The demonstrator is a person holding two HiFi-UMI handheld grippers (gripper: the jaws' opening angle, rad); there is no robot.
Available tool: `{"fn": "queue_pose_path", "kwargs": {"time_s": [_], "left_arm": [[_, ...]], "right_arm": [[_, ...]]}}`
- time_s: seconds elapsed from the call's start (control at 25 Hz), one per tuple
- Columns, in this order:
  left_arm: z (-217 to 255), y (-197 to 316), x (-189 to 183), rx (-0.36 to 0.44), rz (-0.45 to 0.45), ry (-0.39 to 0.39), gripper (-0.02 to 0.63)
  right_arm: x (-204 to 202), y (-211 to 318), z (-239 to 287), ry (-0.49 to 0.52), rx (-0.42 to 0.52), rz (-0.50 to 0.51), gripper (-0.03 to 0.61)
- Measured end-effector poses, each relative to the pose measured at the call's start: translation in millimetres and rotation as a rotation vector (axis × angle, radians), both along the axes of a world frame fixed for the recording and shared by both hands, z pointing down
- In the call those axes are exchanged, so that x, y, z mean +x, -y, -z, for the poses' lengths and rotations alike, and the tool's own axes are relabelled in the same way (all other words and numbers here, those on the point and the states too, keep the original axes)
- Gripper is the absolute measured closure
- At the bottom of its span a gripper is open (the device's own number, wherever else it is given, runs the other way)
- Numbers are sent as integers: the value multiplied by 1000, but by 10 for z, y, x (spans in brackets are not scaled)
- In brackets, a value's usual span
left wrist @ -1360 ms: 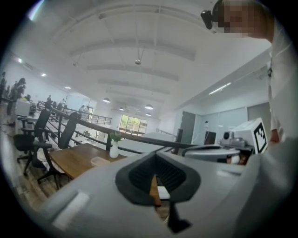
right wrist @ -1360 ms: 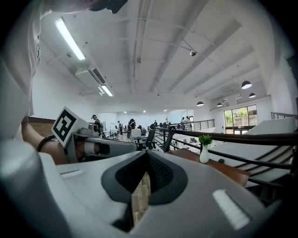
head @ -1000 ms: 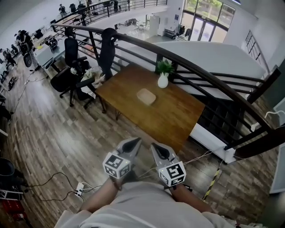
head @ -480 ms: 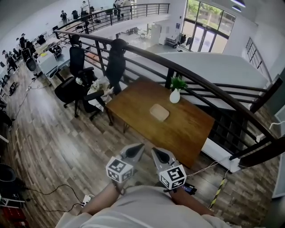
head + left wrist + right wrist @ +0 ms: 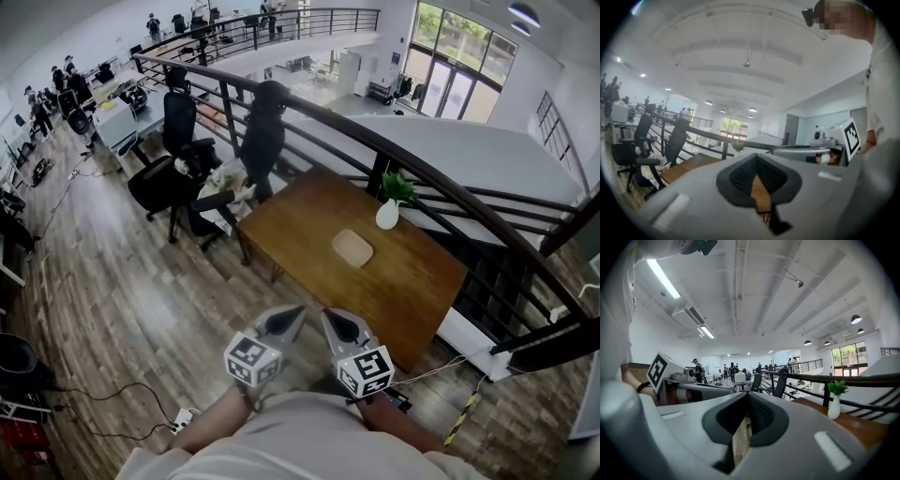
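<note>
My left gripper (image 5: 284, 316) and right gripper (image 5: 332, 319) are side by side close to my body, above the wood floor. Both point toward a brown wooden table (image 5: 300, 225). Each has its jaws shut with nothing between them, as the left gripper view (image 5: 757, 159) and right gripper view (image 5: 747, 397) show. On the table stand a white vase with a green plant (image 5: 388, 214) and a pale flat dish (image 5: 352, 248). The vase (image 5: 833, 408) appears at the right of the right gripper view. Neither gripper touches the table.
A dark metal railing (image 5: 422, 178) runs behind the table. Two black office chairs (image 5: 173, 159) (image 5: 262, 136) stand at its left end. Cables and a power strip (image 5: 183, 415) lie on the floor at the lower left. People stand at desks far off (image 5: 66, 84).
The table has drifted right and lower in the head view, and the vase looks larger in the right gripper view. Both grippers keep their place by my body and stay shut.
</note>
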State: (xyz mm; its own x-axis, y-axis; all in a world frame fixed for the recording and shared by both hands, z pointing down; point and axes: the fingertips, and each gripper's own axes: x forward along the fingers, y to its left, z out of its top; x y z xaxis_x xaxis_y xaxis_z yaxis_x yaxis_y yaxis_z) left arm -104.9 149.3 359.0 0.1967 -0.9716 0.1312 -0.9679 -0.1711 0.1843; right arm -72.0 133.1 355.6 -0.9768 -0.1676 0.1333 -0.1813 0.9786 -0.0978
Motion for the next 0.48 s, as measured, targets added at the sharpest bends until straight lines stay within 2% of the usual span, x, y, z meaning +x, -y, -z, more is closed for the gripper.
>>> {"fn": "queue_pose_path", "kwargs": {"time_s": [0.24,0.48], "left_arm": [[-56,420,-145,-18,19,3,611],[-92,1081,-249,-14,3,21,611]], "right_arm": [[-180,454,-65,4,-22,26,572],[-329,1096,-31,10,-17,31,572]]}}
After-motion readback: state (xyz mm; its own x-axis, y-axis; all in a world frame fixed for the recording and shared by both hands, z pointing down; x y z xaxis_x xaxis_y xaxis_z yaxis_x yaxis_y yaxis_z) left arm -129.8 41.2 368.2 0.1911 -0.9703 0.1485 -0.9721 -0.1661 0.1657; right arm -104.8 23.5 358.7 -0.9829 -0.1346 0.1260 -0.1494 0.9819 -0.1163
